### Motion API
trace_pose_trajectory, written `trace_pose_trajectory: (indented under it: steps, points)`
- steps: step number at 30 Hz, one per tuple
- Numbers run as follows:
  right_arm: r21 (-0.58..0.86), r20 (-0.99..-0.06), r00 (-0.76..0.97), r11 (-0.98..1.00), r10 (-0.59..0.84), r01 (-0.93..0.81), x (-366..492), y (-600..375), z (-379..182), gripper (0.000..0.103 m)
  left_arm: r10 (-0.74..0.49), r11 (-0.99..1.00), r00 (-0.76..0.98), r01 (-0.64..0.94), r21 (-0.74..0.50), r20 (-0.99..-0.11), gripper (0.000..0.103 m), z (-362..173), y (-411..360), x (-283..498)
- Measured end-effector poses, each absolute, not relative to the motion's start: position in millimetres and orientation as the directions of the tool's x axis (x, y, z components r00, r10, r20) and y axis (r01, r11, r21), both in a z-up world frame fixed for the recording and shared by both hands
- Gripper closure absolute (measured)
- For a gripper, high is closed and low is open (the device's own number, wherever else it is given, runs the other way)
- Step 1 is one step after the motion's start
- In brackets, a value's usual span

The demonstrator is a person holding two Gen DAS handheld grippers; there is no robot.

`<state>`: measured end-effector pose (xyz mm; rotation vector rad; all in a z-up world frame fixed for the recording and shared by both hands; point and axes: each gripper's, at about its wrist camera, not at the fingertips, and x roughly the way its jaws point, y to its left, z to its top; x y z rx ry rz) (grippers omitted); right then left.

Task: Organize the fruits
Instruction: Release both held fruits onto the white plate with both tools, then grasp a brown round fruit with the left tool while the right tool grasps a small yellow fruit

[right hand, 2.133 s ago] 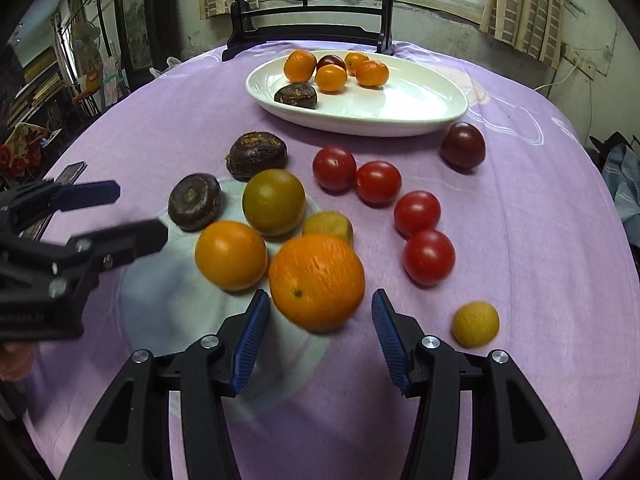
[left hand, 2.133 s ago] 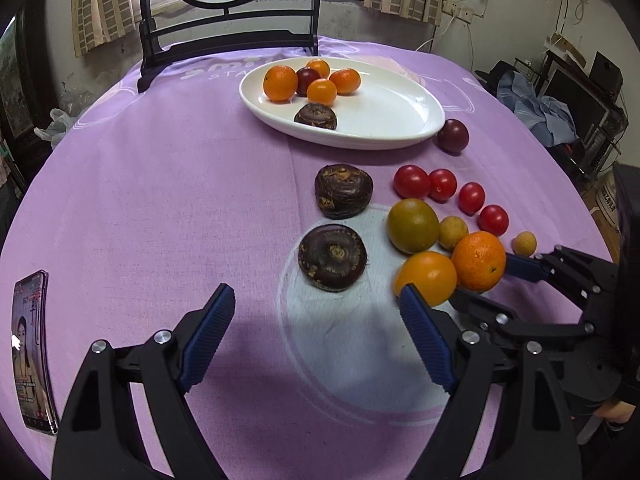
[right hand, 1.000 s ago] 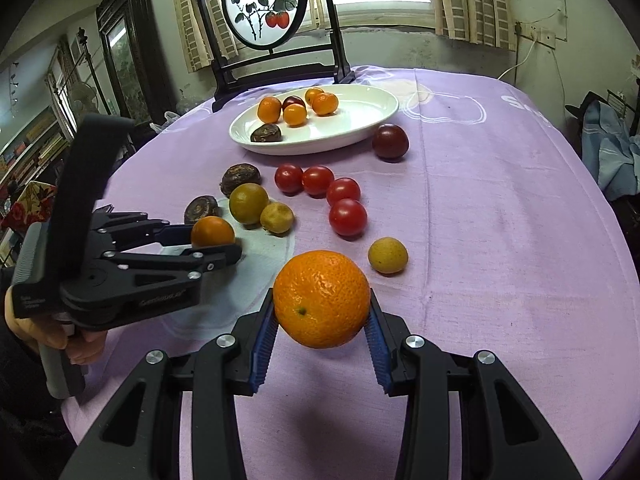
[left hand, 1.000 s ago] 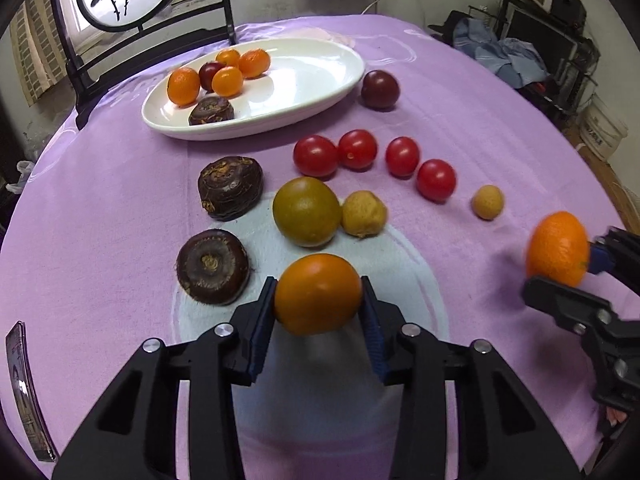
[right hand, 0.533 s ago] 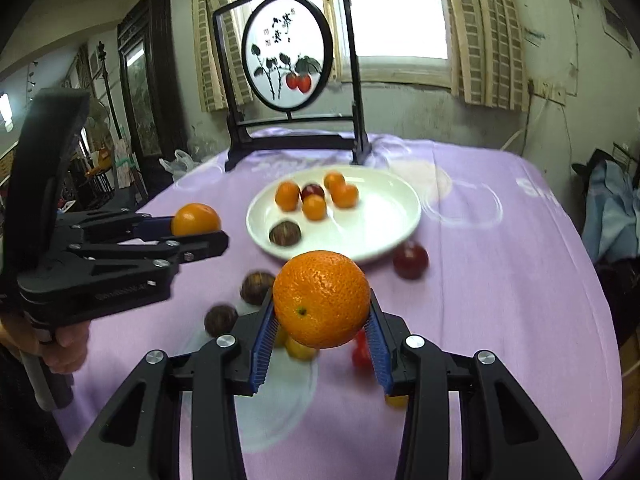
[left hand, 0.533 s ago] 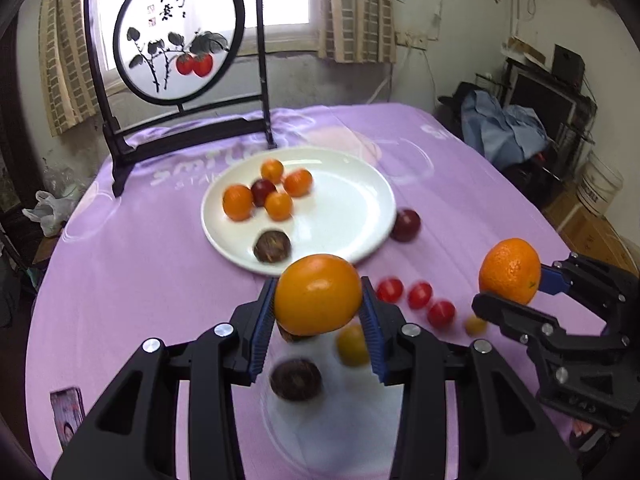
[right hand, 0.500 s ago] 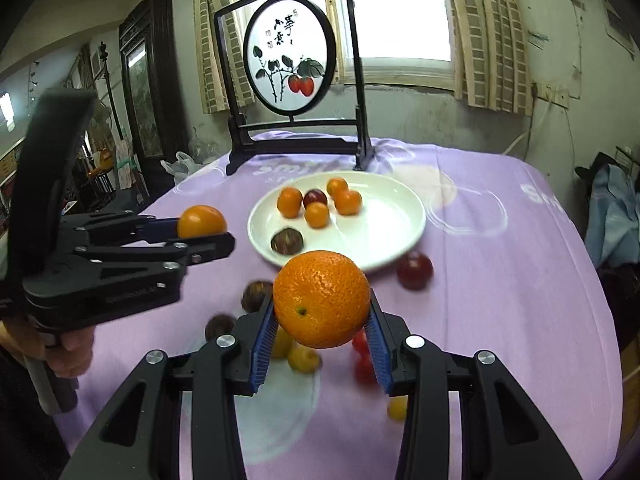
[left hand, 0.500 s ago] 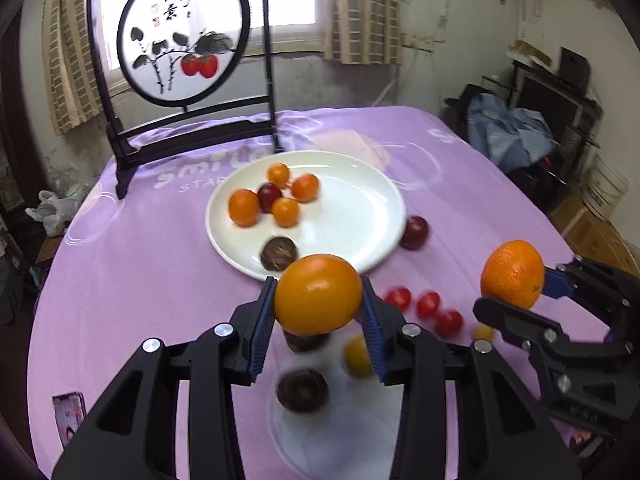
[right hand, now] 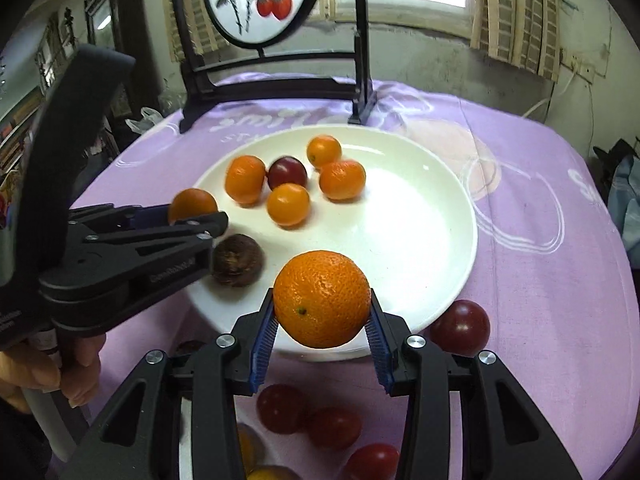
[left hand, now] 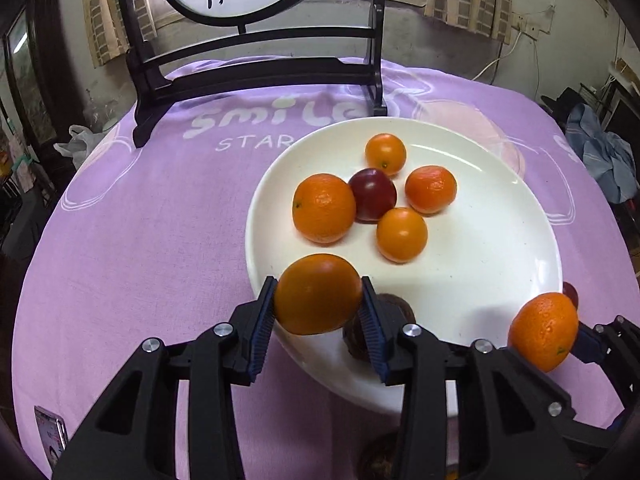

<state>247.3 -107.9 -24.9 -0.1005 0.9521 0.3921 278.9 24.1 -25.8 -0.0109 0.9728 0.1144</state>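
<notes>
Both claws are carrying fruit over the near edge of the white plate (left hand: 500, 280), so the step in hand looks like delivery: two pieces are being brought to join the ones already gathered there. The left claw (left hand: 318, 312) is clamping a smooth orange fruit (left hand: 318, 294) between its blue pads, the jaws standing only as wide as the fruit itself, and it is hanging above the plate's near-left rim, just beside a dark brown wrinkled fruit (right hand: 236, 260) that is lying on the plate. The right claw (right hand: 322, 322) is gripping a dimpled orange (right hand: 322, 298) in the same way, pads pressing on both sides, and it is hovering over the plate's near edge on the right. Farther back on the plate, four orange fruits and a dark red plum (left hand: 372, 194) are sitting in a tight cluster. A second plum (right hand: 460, 328) and several red tomatoes (right hand: 282, 408) are waiting on the purple table (left hand: 140, 220) in front of the plate, so the task seems well short of finished. The next move probably calls for lowering each fruit onto a bare patch of the plate before the jaws are spread, because these round things are likely to roll; the open right half is offering the safest room, away from the cluster and the brown fruit
</notes>
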Motion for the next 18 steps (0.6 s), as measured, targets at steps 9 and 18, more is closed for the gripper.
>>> trace_pose_trajectory:
  steps: [9,18]
  points:
    - [0.144,-0.777,0.537,0.922,0.330,-0.359,222.0,-129.1,-13.1,0.045,0.096,0.995,0.671,-0.070,0.066,-0.735,0.022,14.3,9.3,235.7]
    - [0.165,-0.746,0.588,0.943,0.311,-0.290,152.5,-196.6,-5.7,0.039,-0.006,0.997,0.683,-0.048,-0.053,-0.731,0.016,21.7,15.3,154.2]
